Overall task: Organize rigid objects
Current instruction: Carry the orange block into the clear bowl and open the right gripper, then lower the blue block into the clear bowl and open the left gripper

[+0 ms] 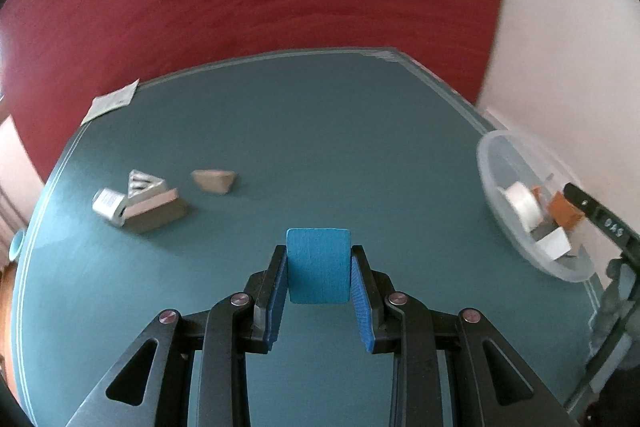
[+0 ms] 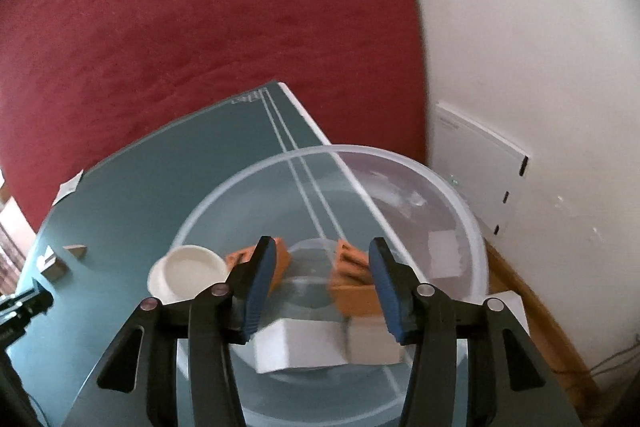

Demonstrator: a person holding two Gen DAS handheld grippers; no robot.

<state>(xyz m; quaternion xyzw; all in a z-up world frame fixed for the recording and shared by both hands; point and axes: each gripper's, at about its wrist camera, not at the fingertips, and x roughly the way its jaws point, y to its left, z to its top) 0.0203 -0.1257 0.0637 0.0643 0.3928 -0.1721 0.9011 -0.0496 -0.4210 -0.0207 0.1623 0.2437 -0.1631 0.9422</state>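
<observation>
4 loose pieces lie at the left of the green table (image 1: 320, 147): a small metal cylinder (image 1: 109, 206) with a printed label too blurred to read, a grey triangular piece (image 1: 143, 183), a tan block (image 1: 157, 214) touching both, and a tan wedge (image 1: 214, 181) a little apart.

Further right, the left gripper (image 1: 319, 269) has its jaws closed partway on a blue block (image 1: 318, 265), pinched at both sides and apparently lifted clear of the table. To do this step well, I judge the block should be carried level across to the clear bowl (image 1: 490, 163) at the table's right edge and let go only once it is over the rim.

At the right, the right gripper (image 2: 322, 275) hangs over that bowl with its jaws wide apart and empty. Inside sit a white cap (image 2: 188, 273), 2 orange pieces (image 2: 350, 281) and 2 pale blocks (image 2: 298, 345). Small characters on the right gripper's finger are too smeared to read.
</observation>
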